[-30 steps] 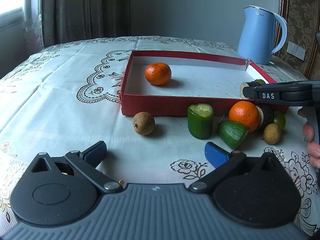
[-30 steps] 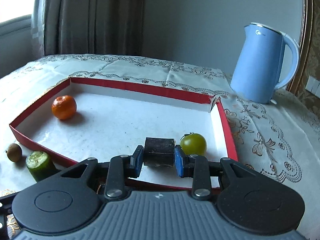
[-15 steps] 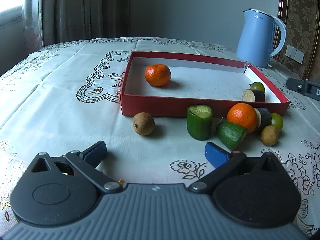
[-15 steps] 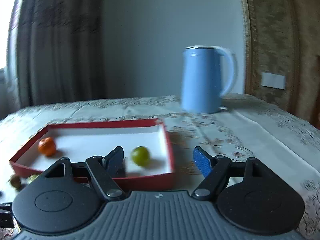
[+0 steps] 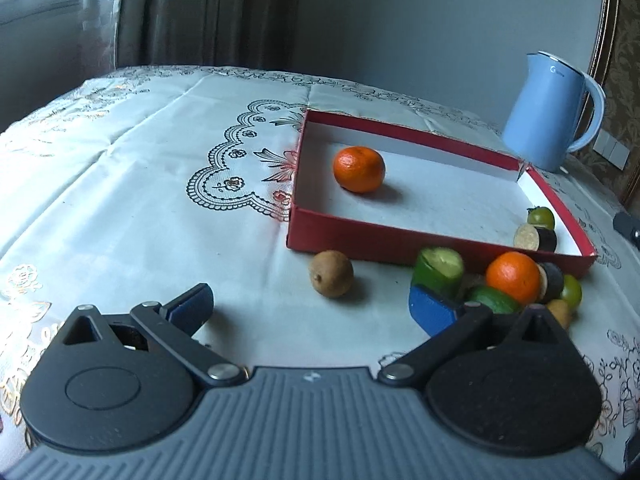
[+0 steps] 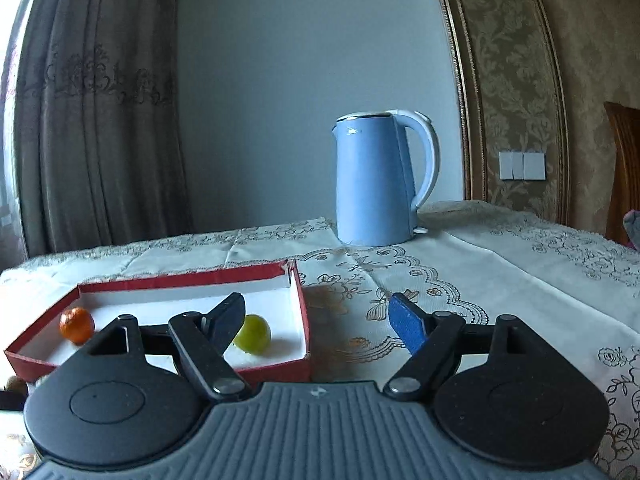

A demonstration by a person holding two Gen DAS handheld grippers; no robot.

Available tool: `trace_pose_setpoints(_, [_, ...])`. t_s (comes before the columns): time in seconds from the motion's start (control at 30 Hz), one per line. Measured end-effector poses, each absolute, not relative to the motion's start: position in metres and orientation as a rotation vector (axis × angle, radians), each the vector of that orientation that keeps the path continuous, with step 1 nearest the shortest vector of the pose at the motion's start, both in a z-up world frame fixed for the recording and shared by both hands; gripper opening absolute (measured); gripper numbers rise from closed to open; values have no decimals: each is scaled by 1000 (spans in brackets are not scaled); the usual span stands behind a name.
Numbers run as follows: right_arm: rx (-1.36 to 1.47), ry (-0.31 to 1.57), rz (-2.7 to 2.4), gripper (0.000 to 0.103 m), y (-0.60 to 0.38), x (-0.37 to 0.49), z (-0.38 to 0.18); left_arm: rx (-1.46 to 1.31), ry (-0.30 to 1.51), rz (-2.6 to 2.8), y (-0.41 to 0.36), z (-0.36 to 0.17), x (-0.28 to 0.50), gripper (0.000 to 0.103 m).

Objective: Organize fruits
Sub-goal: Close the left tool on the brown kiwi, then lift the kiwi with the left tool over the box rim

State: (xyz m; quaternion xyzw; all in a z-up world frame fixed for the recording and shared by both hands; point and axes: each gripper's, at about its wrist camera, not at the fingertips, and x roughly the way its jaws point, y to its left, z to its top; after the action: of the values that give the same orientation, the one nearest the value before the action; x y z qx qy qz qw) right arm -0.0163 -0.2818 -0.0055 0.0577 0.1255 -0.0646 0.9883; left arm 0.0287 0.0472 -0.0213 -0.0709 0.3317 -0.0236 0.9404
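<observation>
The right claw (image 6: 316,318) has let go and pulled back, spread wide and empty; its dark chunk (image 5: 536,237) now lies in the red box (image 5: 400,238). The left claw (image 5: 310,306) gapes empty near the brown fruit (image 5: 331,273).

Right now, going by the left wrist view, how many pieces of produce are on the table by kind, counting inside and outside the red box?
Orange tangerines: 2
Small green round fruits: 2
Dark eggplant pieces: 2
Green cucumber pieces: 2
Brown round fruits: 2
Total: 10
</observation>
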Motion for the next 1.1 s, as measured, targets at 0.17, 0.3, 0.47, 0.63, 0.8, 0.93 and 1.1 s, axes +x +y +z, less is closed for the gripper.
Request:
trace_pose_setpoints(0.17, [61, 242, -130, 79, -271, -18, -6, -108, 676, -39, 46, -20, 34, 92])
trace_pose_setpoints(0.3, [33, 218, -133, 79, -266, -21, -6, -68, 670, -53, 41, -20, 38, 84])
trace_pose_setpoints(0.47, [5, 193, -154, 85, -262, -23, -6, -54, 664, -53, 43, -21, 43, 66])
trace_pose_setpoints(0.63, [-21, 189, -154, 85, -257, -22, -7, -49, 668, -77, 44, -20, 45, 39])
trace_pose_setpoints(0.8, [-42, 190, -156, 85, -253, -22, -9, -52, 662, -88, 41, -20, 45, 23])
trace_pose_setpoints(0.93, [-45, 183, -158, 85, -252, -23, -9, -43, 656, -89, 41, -21, 44, 23])
trace_pose_setpoints(1.1, [-55, 189, -163, 85, -251, -22, -10, -31, 655, -88, 40, -20, 43, 23])
